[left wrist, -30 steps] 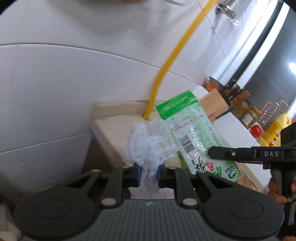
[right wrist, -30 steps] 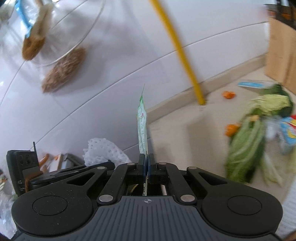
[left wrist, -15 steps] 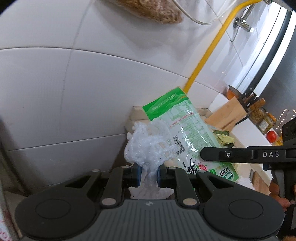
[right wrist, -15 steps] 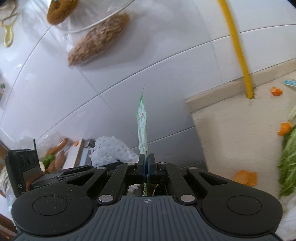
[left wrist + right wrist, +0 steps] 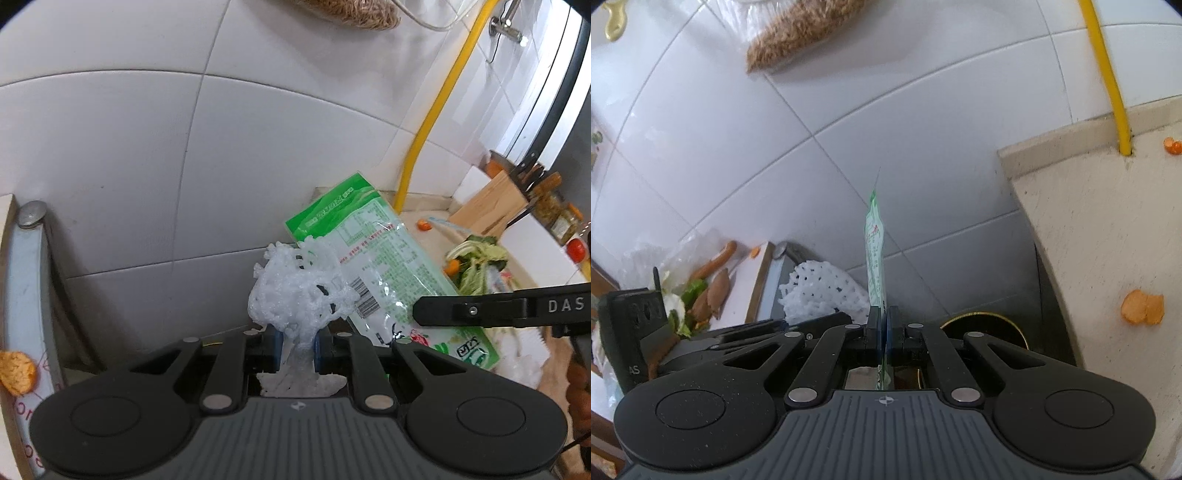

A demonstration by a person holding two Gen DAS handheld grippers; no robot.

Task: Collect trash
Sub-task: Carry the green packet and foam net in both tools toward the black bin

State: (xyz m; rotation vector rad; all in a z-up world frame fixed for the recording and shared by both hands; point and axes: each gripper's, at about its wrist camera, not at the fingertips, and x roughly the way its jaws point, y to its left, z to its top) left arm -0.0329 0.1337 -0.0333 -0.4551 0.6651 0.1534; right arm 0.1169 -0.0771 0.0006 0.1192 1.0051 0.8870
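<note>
My left gripper is shut on a crumpled white foam fruit net, which bunches up above its blue pads. Just to its right, the green and clear plastic food wrapper hangs flat-on, held by the right gripper whose black finger crosses the lower right of the left wrist view. In the right wrist view my right gripper is shut on that wrapper, seen edge-on and standing upright. The foam net and the left gripper's body show at the lower left.
White tiled wall fills the background. The beige counter ends at right, with orange peel pieces and a yellow pipe. A dark gap with a round black rim lies below. Vegetable scraps, a knife block and jars sit farther back.
Both grippers have travelled left off the counter's end with their loads still held; the counter edge and pipe have slid to the right, and a metal-edged surface with scraps has come into view at left.
</note>
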